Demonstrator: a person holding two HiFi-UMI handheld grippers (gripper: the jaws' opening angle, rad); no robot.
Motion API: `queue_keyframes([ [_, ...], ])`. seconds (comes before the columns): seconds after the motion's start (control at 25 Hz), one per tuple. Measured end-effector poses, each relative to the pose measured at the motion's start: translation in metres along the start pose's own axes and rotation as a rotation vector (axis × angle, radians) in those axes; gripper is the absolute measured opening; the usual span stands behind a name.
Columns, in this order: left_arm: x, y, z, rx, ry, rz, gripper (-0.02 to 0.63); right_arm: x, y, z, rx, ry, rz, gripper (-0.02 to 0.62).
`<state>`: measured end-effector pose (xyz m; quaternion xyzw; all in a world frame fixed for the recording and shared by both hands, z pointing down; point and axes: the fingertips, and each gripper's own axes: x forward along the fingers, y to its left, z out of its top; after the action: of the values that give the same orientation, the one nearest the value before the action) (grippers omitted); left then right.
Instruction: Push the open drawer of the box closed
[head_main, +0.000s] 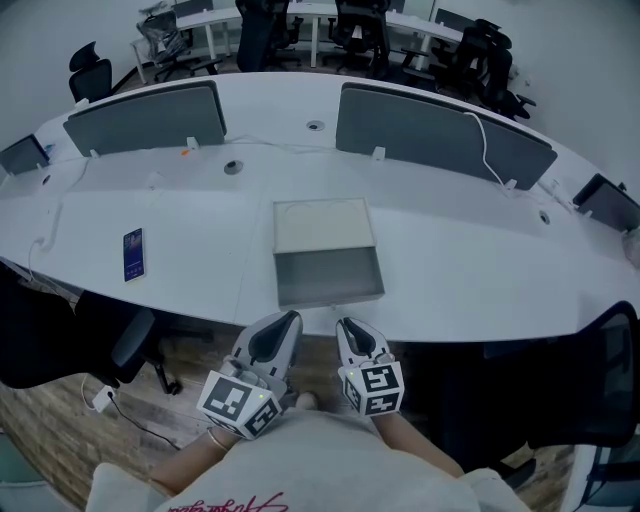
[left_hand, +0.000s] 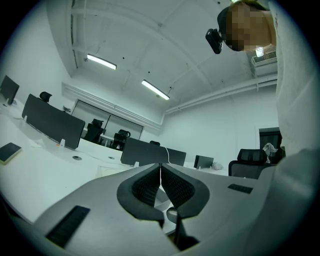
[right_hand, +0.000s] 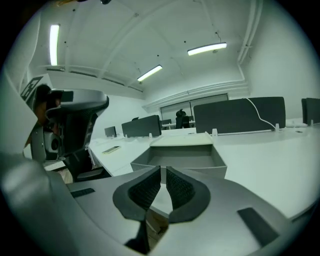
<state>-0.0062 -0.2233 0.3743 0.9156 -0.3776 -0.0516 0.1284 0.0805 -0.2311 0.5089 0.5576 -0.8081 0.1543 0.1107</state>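
A pale, flat box (head_main: 322, 224) lies mid-table with its grey drawer (head_main: 329, 277) pulled out toward me, empty, its front close to the table's near edge. Both grippers hang below that edge, close to my body. My left gripper (head_main: 290, 320) is shut with nothing between its pads, pointing up past the box (left_hand: 115, 171); in its own view the tips (left_hand: 160, 167) meet. My right gripper (head_main: 346, 325) is also shut and holds nothing. Its tips (right_hand: 163, 170) aim at the drawer's front wall (right_hand: 182, 166), a short way off.
A phone (head_main: 133, 253) lies on the white table (head_main: 200, 270) at the left. Grey dividers (head_main: 150, 115) (head_main: 440, 130) stand behind the box, with a white cable (head_main: 487, 150) over the right one. Black chairs (head_main: 125, 340) (head_main: 590, 390) sit under the table on both sides.
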Motion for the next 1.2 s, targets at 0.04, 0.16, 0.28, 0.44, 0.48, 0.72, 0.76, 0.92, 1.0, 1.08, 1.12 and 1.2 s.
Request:
queue_keyframes([
  [0.04, 0.0, 0.002, 0.0, -0.002, 0.002, 0.003, 0.018, 0.004, -0.002, -0.005, 0.003, 0.015, -0.003, 0.021],
  [0.16, 0.0, 0.009, 0.0, -0.006, 0.006, 0.017, 0.018, 0.016, -0.007, -0.014, 0.022, 0.048, -0.01, 0.024],
  [0.28, 0.0, 0.015, 0.0, -0.01, 0.007, 0.034, 0.018, 0.027, -0.013, -0.021, 0.037, 0.079, -0.019, 0.062],
  [0.44, -0.001, 0.021, 0.001, -0.014, 0.008, 0.044, 0.018, 0.04, -0.014, -0.031, 0.052, 0.126, -0.023, 0.072],
  [0.48, -0.001, 0.022, 0.001, -0.014, 0.009, 0.047, 0.018, 0.043, -0.014, -0.034, 0.053, 0.137, -0.028, 0.072],
  [0.72, -0.007, 0.03, -0.001, -0.021, 0.008, 0.062, 0.018, 0.057, -0.017, -0.041, 0.074, 0.177, -0.062, 0.087],
  [0.76, -0.008, 0.031, -0.001, -0.023, 0.007, 0.064, 0.018, 0.058, -0.017, -0.041, 0.073, 0.183, -0.069, 0.087],
  [0.92, -0.009, 0.032, 0.002, -0.021, -0.002, 0.066, 0.018, 0.061, -0.019, -0.041, 0.075, 0.207, -0.094, 0.087],
  [1.0, -0.011, 0.033, 0.004, -0.019, -0.008, 0.067, 0.018, 0.063, -0.022, -0.041, 0.077, 0.225, -0.105, 0.086],
  [1.08, -0.012, 0.034, 0.004, -0.021, -0.012, 0.071, 0.018, 0.064, -0.023, -0.042, 0.08, 0.248, -0.098, 0.082],
  [1.12, -0.013, 0.035, 0.005, -0.021, -0.015, 0.072, 0.018, 0.064, -0.024, -0.043, 0.081, 0.257, -0.09, 0.081],
  [1.2, -0.014, 0.035, 0.006, -0.022, -0.021, 0.072, 0.018, 0.064, -0.024, -0.043, 0.071, 0.264, -0.078, 0.08],
])
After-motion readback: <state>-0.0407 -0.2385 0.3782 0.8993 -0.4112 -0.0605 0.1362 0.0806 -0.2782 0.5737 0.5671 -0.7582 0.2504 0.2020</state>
